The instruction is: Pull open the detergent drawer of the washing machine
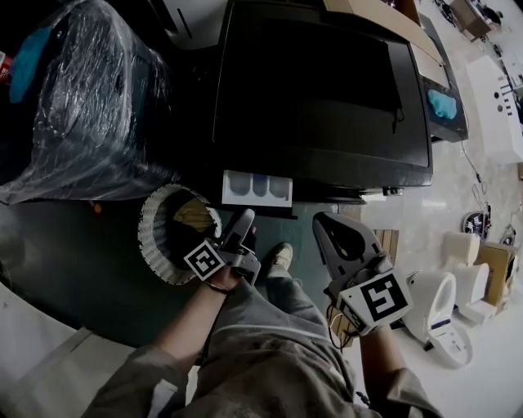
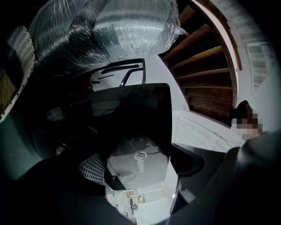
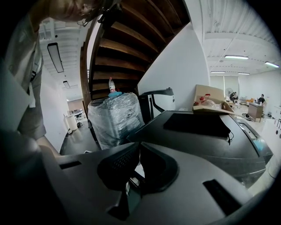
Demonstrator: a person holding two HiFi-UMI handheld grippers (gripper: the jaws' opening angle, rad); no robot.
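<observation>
The dark washing machine (image 1: 319,90) fills the middle of the head view. Its white detergent drawer (image 1: 257,188) stands pulled out from the front, its compartments showing. Just below it is my left gripper (image 1: 243,224), open and holding nothing. In the left gripper view the grey front with the Midea logo (image 2: 140,161) lies between my left gripper's (image 2: 140,171) spread fingers. I cannot tell whether they touch it. My right gripper (image 1: 331,229) hangs to the drawer's right, apart from the machine. In its own view my right gripper (image 3: 137,165) is shut, pads together on nothing.
A plastic-wrapped appliance (image 1: 82,98) stands left of the machine, and a woven basket (image 1: 155,237) sits on the floor beside my left gripper. White devices (image 1: 445,302) crowd the floor at the right. A cardboard box (image 1: 384,20) lies on the machine's far edge. A wooden staircase (image 3: 127,48) rises behind.
</observation>
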